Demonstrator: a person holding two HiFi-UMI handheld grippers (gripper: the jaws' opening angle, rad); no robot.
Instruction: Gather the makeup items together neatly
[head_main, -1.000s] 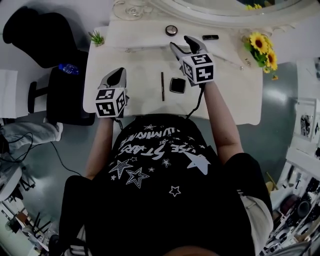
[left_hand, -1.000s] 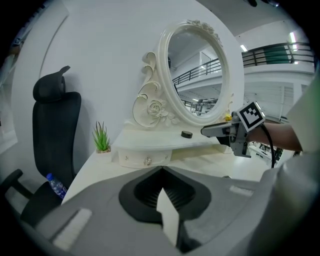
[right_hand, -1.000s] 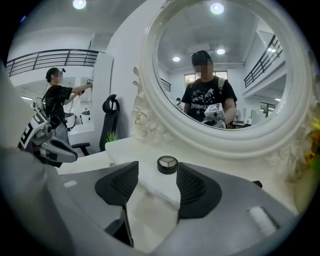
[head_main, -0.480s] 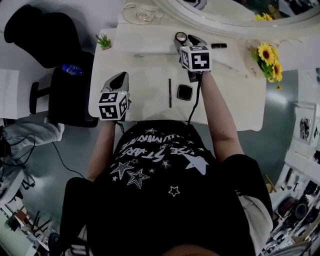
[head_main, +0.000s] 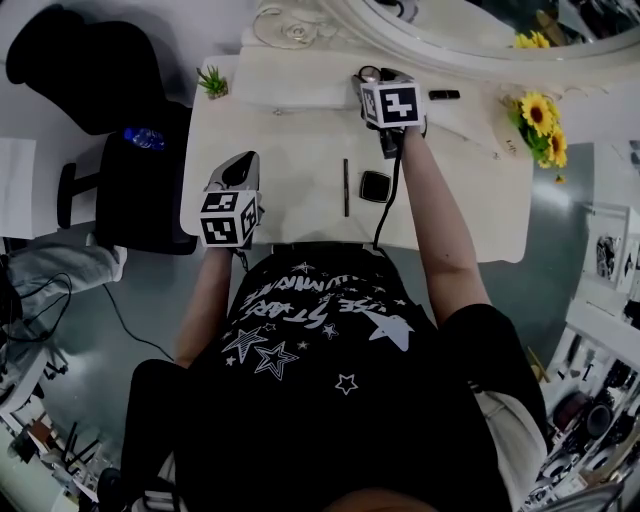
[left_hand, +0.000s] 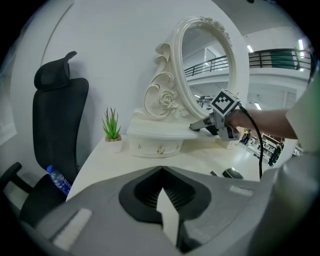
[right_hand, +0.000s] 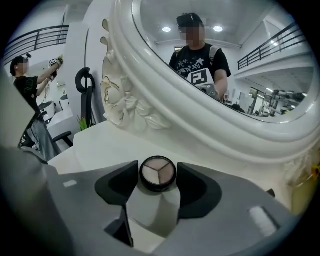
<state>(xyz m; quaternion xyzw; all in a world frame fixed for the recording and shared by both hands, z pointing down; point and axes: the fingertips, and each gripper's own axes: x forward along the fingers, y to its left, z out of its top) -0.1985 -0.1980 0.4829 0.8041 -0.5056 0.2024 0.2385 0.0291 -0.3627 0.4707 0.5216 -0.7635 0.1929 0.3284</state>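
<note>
l grip (left_hand: 161, 169): jaws together | r grip (right_hand: 158, 181): just widened, apart round 3-shade compact (right_hand: 158, 171)

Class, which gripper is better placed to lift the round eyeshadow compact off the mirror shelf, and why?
Right. The right gripper has its jaws either side of the round compact on the shelf. The left gripper is shut, empty, and far off near the table edge.

the mirror (head_main: 480, 55) runs off the top edge; just below it the round compact (head_main: 367, 73) is mostly hidden, and a dark item (head_main: 444, 95) is too small to tell.
</note>
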